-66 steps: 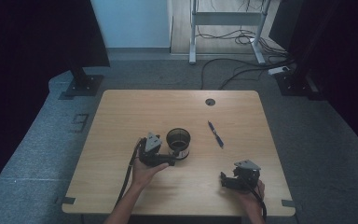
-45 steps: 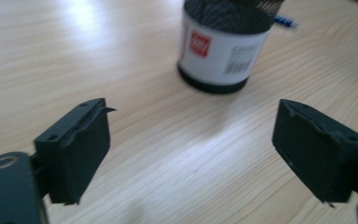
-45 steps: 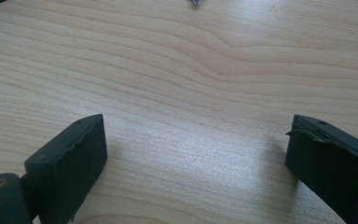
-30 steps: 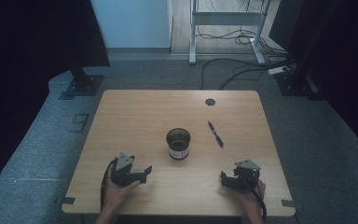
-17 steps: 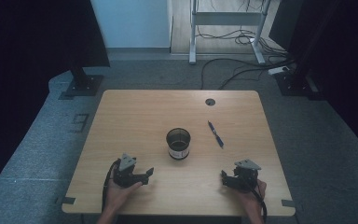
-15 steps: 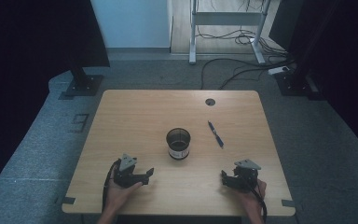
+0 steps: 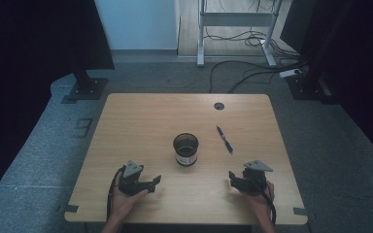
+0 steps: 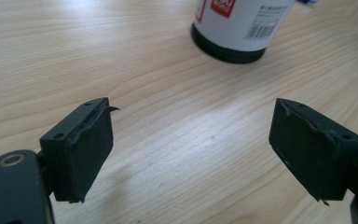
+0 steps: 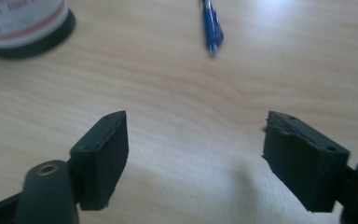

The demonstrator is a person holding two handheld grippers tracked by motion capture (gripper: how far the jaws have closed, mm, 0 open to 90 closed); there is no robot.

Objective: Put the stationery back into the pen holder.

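In the left gripper view the cup [image 8: 240, 28] was cut off by the top edge at 12 o'clock, its label print too clipped to read. In the right gripper view the top edge cut the blurred cup [image 9: 25, 25] at 11 o'clock and the pen [image 9: 211, 27] at 12 o'clock.

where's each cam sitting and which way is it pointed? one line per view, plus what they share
High view: above the person's side, looking forward and down on the table; both hands, left gripper and right gripper at the near edge.
Left gripper view: on the left gripper, looking along its open jaws at the cup.
Right gripper view: on the right gripper, open jaws facing the pen.
Shared: cup and pen show in all three.
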